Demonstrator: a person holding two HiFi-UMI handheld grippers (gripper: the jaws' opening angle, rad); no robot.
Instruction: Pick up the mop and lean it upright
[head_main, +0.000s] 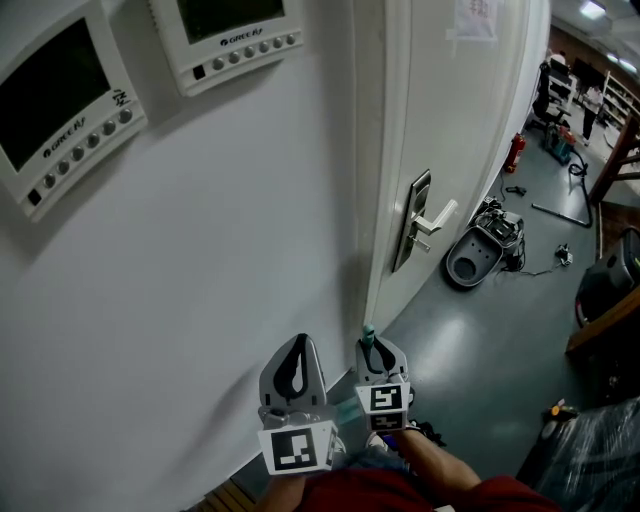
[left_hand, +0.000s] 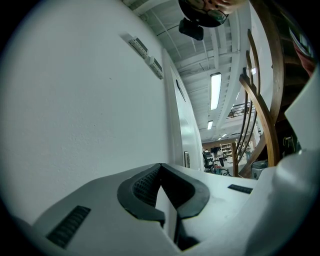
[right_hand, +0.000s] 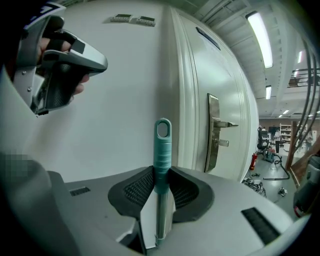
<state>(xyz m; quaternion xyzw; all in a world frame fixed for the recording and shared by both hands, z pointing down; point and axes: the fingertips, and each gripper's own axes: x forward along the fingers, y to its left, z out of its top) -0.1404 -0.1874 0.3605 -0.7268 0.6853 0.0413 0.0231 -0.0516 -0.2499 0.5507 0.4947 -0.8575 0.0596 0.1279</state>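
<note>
White plaster wall (head_main: 200, 260) and a white panelled door (head_main: 450, 110) fill the background. The right gripper (right_hand: 161, 175) clamps the teal-tipped metal mop handle (right_hand: 162, 147) upright near the wall, likely ready for leaning. The left gripper (left_hand: 160, 172) is closed and empty.

A: Where is the mop (right_hand: 162, 145)?
B: Upright between the right gripper's (head_main: 378, 352) jaws, just before the edge where the wall (head_main: 200, 260) meets the door (head_main: 450, 110).
A: And the left gripper (head_main: 297, 348)?
B: Just left of the right one, before the wall.
A: What is on the wall?
B: Two panels side by side, above the grippers and left of the door: one (head_main: 60, 100) on the left, the other (head_main: 225, 35) on its right.
A: The door?
B: Right of the wall, with a lever (head_main: 435, 220) on it. On the floor (head_main: 470, 340) beyond it, a machine (head_main: 485, 250) lies near the door's foot. An extinguisher (head_main: 515, 152) stands farther back.
</note>
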